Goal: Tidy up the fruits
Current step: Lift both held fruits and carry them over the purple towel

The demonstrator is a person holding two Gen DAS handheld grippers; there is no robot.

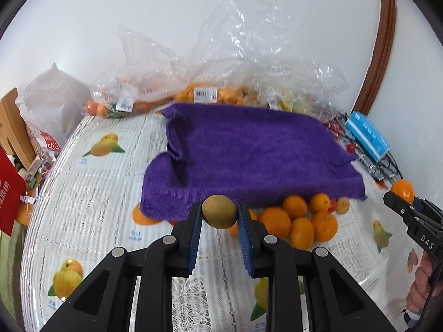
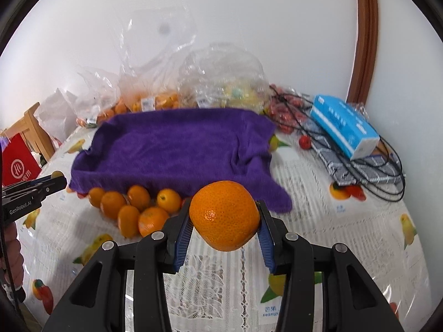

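The left gripper point(image 1: 219, 213) has its jaws closed on a small round fruit point(image 1: 219, 212), dull brownish-green with a matte, finely speckled skin, pinched between the blue pads and held above the near part of the worktop point(image 1: 91, 182). The right gripper point(image 2: 224, 215) has its jaws spread wider around a mandarin point(image 2: 224, 215), bright orange, glossy and pitted, slightly flattened in shape, gripped at its sides and also held clear of the worktop.

Beyond both lies a purple towel point(image 1: 249, 149), rumpled, with raised edges, spread across the middle of the worktop. Along its near edge, just right of the left gripper, sits a cluster of loose oranges point(image 1: 300, 222), small, some round and some more oval, touching one another and the towel's hem. A tiny red fruit point(image 1: 332, 206) peeks out among them.

At the far side, against the wall, are clear plastic bags point(image 1: 210, 83) of more orange and yellowish fruit with price labels. To the far right rests a blue tissue pack point(image 2: 344, 126) on tangled black cables point(image 2: 387, 166). The worktop wears a white cover printed with fruit pictures.
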